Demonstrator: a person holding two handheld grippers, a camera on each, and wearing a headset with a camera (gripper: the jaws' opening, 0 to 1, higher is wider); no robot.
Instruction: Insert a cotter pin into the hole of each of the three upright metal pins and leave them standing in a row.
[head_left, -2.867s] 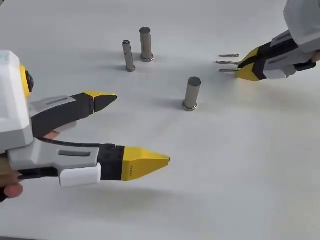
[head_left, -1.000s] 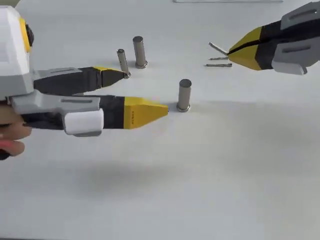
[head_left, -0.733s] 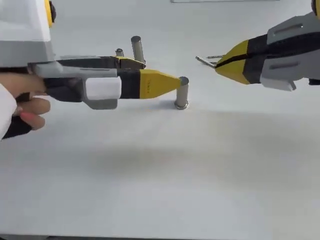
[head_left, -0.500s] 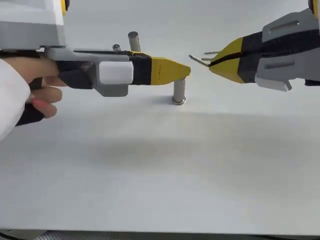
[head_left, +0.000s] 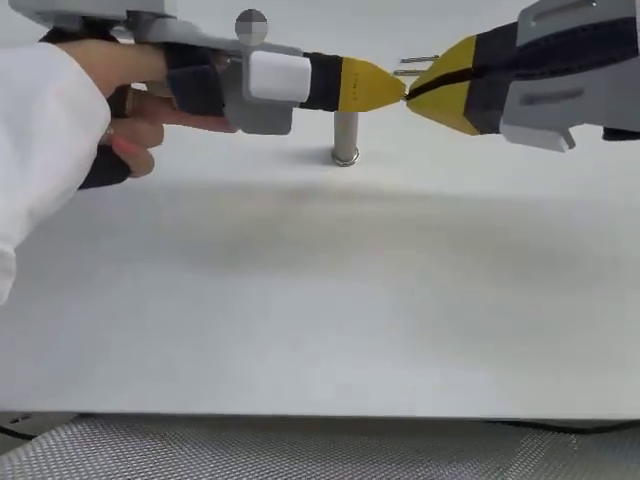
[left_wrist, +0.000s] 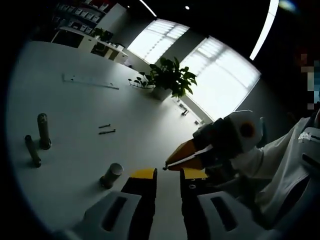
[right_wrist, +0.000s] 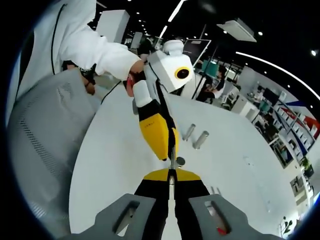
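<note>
Cotter pin (right_wrist: 171, 161) — clamped in R gripper (right_wrist: 171, 176); L gripper (left_wrist: 168, 173) jaws apart.

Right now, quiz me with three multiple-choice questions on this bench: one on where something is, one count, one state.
1. Where do the two loose cotter pins lie? A in a tray; B flat on the table; C inside a cup.
2. How many metal pins stand upright? A two; B three; C five.
3. The right tongs are: A wide open, empty; B shut on a metal pin; C shut on a cotter pin.
Answers: B, they rest on bare tabletop; B, the left gripper view shows three; C, the held cotter pin juts from closed tips.
</note>
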